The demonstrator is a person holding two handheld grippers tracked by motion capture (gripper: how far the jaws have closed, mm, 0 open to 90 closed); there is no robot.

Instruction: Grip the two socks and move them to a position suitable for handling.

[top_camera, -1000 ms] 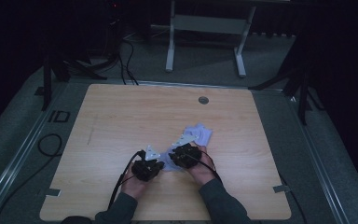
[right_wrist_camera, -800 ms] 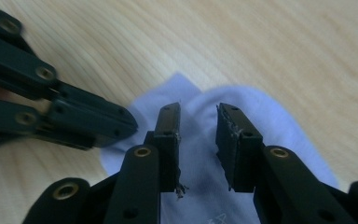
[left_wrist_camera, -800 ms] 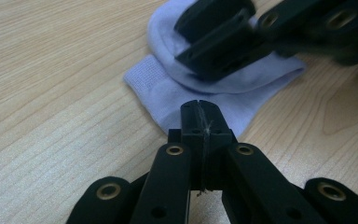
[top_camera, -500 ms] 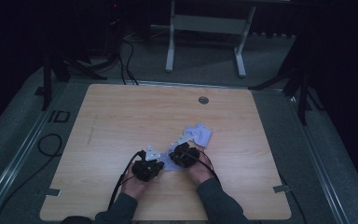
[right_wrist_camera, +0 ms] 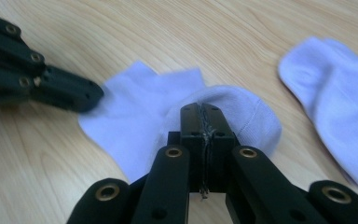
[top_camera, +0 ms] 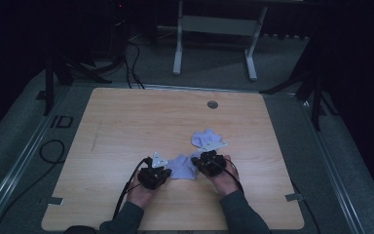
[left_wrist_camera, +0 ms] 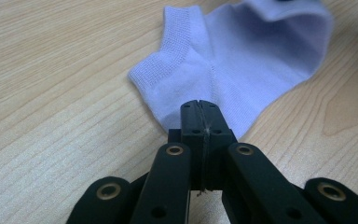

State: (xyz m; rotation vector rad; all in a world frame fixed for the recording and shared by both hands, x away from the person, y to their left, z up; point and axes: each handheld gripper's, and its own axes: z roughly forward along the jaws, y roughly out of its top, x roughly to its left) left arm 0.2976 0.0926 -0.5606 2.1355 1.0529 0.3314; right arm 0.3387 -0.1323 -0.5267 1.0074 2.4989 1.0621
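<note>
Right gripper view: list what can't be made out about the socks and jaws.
- Second sock: blurred, cut off by the right edge.
- Near sock: its near part hidden behind the right gripper, jaws closed on a fold.
- Left gripper: cut off at the left edge; its grip unreadable here. The left gripper view shows its jaws shut on the sock's edge.

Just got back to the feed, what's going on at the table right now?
A person is working on a pale purple sock with both grippers. The left gripper is shut on one edge of it, and the right gripper is shut on a fold at the other end. A second sock lies loose on the table beyond them.
</note>
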